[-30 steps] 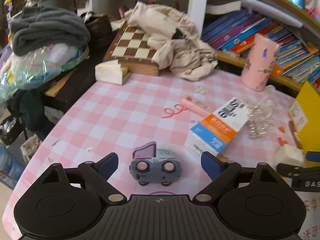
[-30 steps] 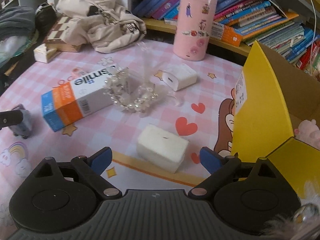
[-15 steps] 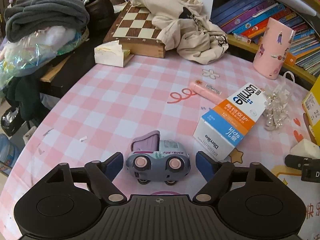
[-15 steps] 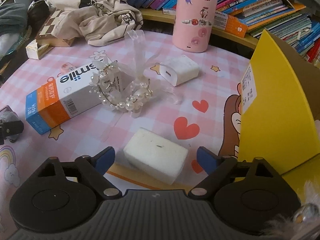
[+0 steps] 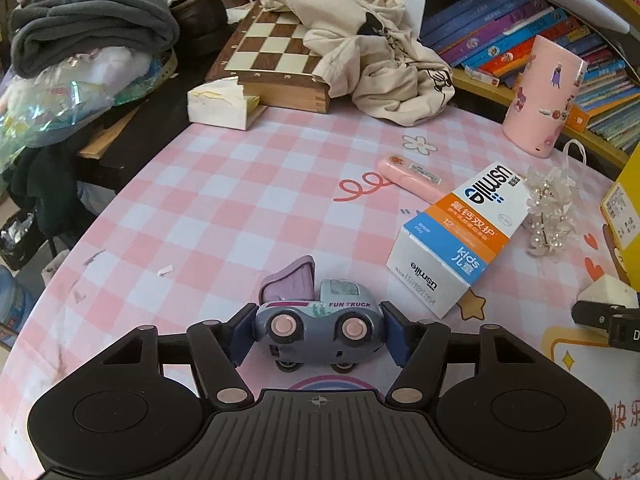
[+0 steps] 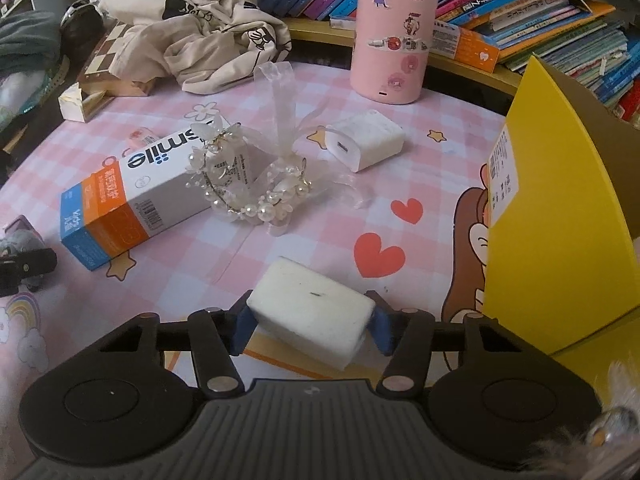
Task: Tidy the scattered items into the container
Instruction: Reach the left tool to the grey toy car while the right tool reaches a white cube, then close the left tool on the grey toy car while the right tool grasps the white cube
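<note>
Double grab on: left gripper (image 5: 318, 330) clamped on the toy truck (image 5: 318, 326), right gripper (image 6: 308, 326) pinching the white sponge block (image 6: 310, 322), both low on the table. Next, I'd say lift and swing to the yellow box (image 6: 560, 216) at three o'clock; toothpaste carton (image 6: 132, 204) and bead bracelet (image 6: 248, 192) crowd eleven o'clock

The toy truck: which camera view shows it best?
The left wrist view. There the toy truck sits close and whole between the blue pads of the left gripper, its "FUN TRUCK" lettering readable. The right wrist view shows only a small grey part of it at the left edge.
</note>
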